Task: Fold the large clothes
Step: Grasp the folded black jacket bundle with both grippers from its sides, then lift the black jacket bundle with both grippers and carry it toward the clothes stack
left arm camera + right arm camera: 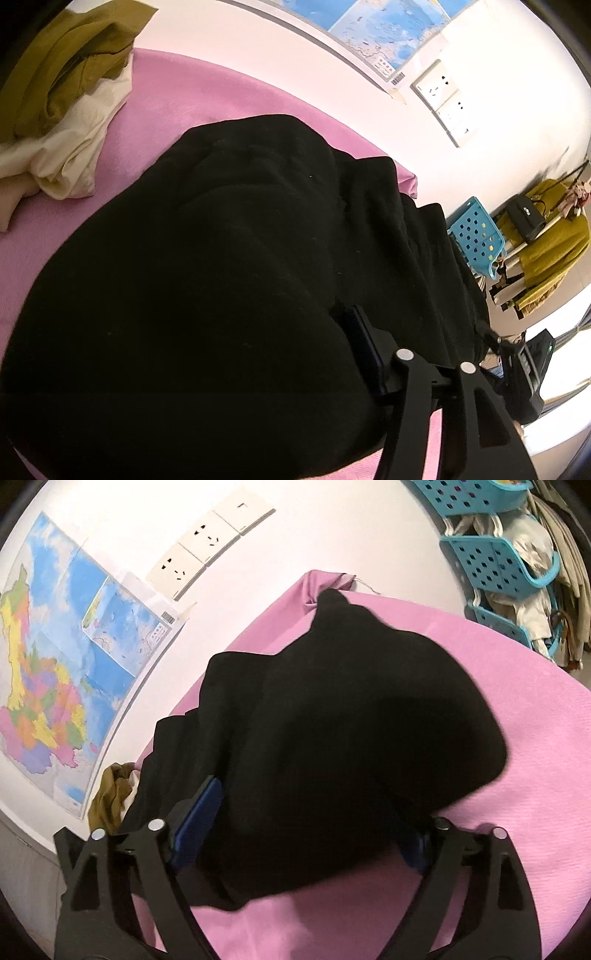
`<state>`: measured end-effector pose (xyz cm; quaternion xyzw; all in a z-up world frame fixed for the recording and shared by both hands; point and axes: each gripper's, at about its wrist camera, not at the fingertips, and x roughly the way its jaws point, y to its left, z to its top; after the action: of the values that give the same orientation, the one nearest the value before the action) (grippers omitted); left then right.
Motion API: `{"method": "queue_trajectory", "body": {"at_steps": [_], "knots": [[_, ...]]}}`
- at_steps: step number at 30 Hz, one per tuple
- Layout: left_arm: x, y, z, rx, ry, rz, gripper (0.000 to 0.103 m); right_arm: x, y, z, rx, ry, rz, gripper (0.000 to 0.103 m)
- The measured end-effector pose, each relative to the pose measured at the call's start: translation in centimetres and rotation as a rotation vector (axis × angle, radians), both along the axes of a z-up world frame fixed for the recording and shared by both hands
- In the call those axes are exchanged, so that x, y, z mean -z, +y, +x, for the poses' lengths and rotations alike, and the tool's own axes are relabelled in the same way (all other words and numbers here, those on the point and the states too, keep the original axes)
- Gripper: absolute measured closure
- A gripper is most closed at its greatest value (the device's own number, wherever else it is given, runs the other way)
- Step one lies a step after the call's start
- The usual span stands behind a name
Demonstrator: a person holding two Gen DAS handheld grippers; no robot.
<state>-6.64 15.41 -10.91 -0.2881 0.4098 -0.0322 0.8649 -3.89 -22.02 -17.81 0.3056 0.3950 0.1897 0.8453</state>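
Observation:
A large black garment (221, 258) lies bunched on the pink-covered table (184, 107) and fills most of the left wrist view. My left gripper (421, 325) rests on its right side. One blue-padded finger (364, 350) shows; black cloth hides the other, so its grip is unclear. In the right wrist view the same garment (351, 720) is heaped on the pink cover (535, 768). My right gripper (306, 834) stands wide open astride its near edge, the fingers (199, 819) apart with cloth between them.
Olive clothes (74, 70) and cream clothes (77, 155) are piled at the table's far left. The wall behind carries a map (55, 664) and sockets (195, 550). Blue perforated baskets (498, 565) with cloth stand past the table's right end, near a mustard garment (546, 251).

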Motion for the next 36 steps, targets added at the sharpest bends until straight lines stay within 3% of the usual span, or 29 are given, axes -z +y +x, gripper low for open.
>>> {"method": "queue_trajectory", "body": {"at_steps": [3, 7, 9, 10, 13, 17, 19, 21, 23, 26, 31, 33, 36], "knots": [[-0.4, -0.6, 0.4, 0.007, 0.011, 0.047, 0.04, 0.0, 1.0, 0.8, -0.036, -0.024, 0.021, 0.018], [-1.7, -2.3, 0.8, -0.001, -0.023, 0.206, 0.038, 0.0, 1.0, 2.0, -0.1, -0.039, 0.11, 0.019], [-1.9, -3.3, 1.4, 0.06, -0.037, 0.254, 0.021, 0.2, 0.9, 2.6, -0.117, -0.012, 0.099, 0.029], [-1.5, -3.4, 2.0, 0.069, -0.01, 0.268, 0.021, 0.1, 1.1, 2.7, -0.128, -0.008, 0.093, 0.034], [-0.6, -2.7, 2.5, 0.031, 0.023, 0.234, 0.021, 0.2, 1.2, 2.9, -0.141, 0.0, 0.076, 0.038], [-0.5, -2.5, 2.7, 0.026, 0.021, 0.214, 0.021, 0.0, 1.6, 3.0, -0.145, -0.005, 0.073, 0.033], [-0.5, -2.7, 2.8, 0.021, 0.029, 0.234, 0.024, 0.0, 2.2, 3.0, -0.149, -0.006, 0.041, 0.035], [-0.5, -2.7, 2.7, 0.014, 0.033, 0.24, 0.036, 0.2, 2.3, 3.2, -0.15, 0.004, 0.031, 0.047], [-0.7, -2.7, 2.8, 0.017, 0.034, 0.233, 0.046, 0.6, 1.7, 3.3, -0.15, 0.021, 0.06, 0.066], [-1.2, -2.9, 2.5, 0.029, 0.019, 0.251, 0.06, 0.3, 1.2, 3.1, -0.166, 0.022, 0.092, 0.071], [-2.9, -2.5, 0.9, 0.045, -0.013, 0.235, 0.072, -2.3, 0.8, 1.4, -0.219, -0.03, 0.151, 0.074], [-3.4, -2.4, 0.2, 0.059, -0.027, 0.232, 0.07, -2.9, 0.8, 0.7, -0.233, -0.043, 0.14, 0.072], [-2.7, -1.9, 0.2, 0.084, 0.01, 0.205, 0.06, -1.2, 1.2, 1.2, -0.24, 0.052, 0.1, 0.061]]}}
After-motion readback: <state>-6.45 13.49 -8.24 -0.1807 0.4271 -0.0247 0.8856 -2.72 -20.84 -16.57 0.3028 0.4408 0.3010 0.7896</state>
